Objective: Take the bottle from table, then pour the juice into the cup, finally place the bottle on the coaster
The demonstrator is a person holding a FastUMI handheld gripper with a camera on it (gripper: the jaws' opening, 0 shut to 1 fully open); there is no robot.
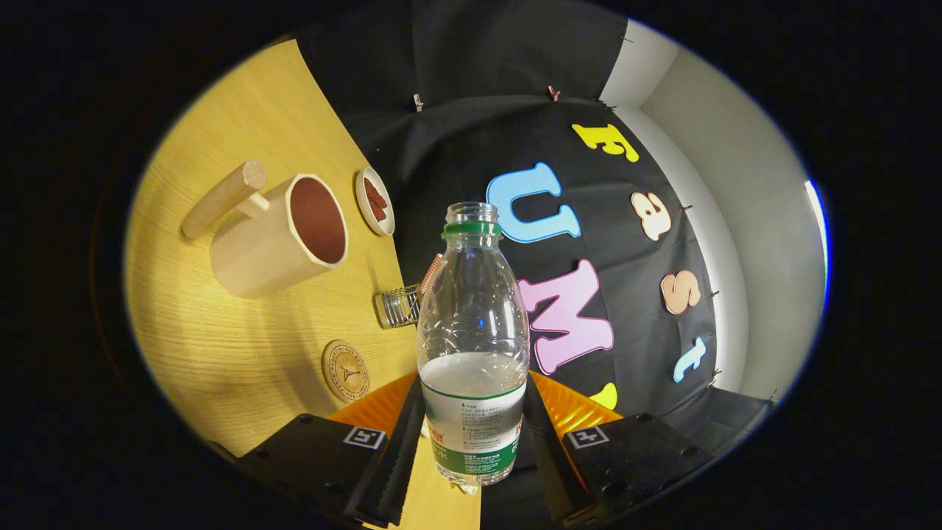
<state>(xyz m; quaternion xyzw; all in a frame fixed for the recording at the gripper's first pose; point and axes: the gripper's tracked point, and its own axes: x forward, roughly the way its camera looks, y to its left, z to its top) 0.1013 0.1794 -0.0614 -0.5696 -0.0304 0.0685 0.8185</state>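
A clear plastic bottle (473,324) with a green neck ring and a green-and-white label stands between my fingers, its mouth uncapped. Pale liquid fills it to about halfway. My gripper (475,394) is shut on the bottle at label height, one finger on each side. To the left on the wooden table (221,353) lies a round coaster (345,370), just beyond my left finger. A small ribbed glass (398,306) stands past it, partly hidden behind the bottle. Farther left is a wooden mug (283,239) with a dowel handle and a reddish inside.
A small white dish (374,200) holding red pieces sits beyond the mug near the table's far edge. The black cloth wall rises right behind the table edge, with a pale wall to its right.
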